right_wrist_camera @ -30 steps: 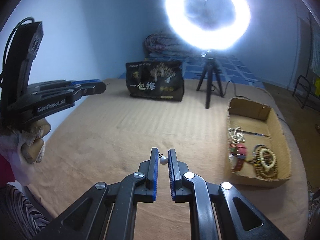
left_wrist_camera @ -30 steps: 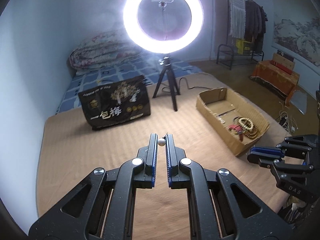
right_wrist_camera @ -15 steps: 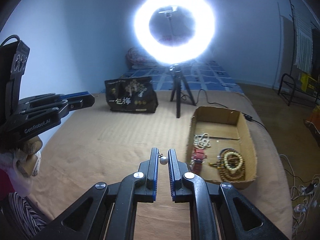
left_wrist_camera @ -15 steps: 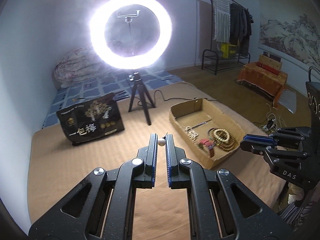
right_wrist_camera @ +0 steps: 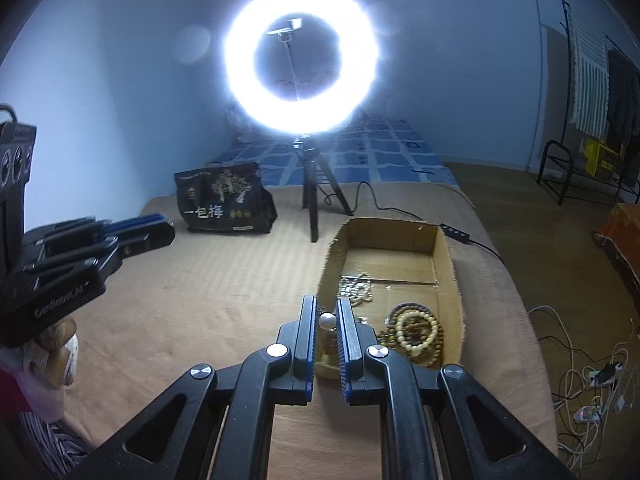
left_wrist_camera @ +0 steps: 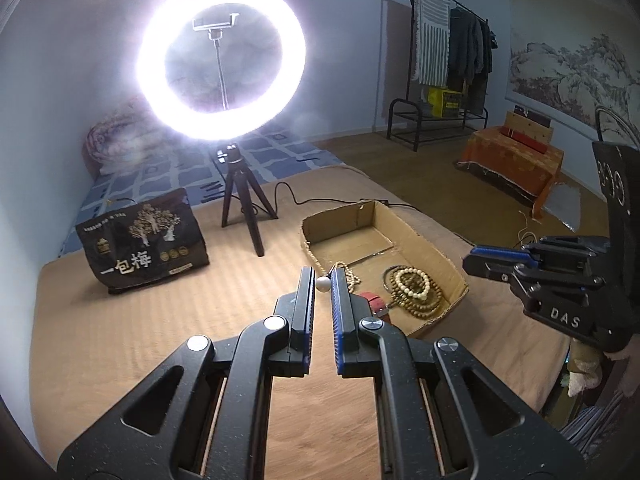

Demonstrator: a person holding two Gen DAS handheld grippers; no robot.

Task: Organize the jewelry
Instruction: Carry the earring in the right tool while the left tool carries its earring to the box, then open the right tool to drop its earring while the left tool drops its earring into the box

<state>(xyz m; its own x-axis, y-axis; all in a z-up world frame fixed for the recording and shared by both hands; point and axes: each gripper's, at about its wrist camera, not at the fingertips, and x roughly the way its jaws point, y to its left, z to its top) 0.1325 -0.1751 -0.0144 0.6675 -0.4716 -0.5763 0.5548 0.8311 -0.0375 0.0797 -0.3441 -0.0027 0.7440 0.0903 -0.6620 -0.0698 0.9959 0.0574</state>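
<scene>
A pearl earring (left_wrist_camera: 322, 283) sits pinched in the left gripper (left_wrist_camera: 322, 285) and another (right_wrist_camera: 327, 321) in the right gripper (right_wrist_camera: 327, 322), both over the near end of the cardboard box (right_wrist_camera: 454, 280) of bead bracelets (right_wrist_camera: 416, 330). The step looks like delivery; next, likely, lowering and releasing inside

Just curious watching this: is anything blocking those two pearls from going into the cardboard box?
Nothing visible. Each pearl is pinched in a gripper near the cardboard box, whose top is open.
</scene>
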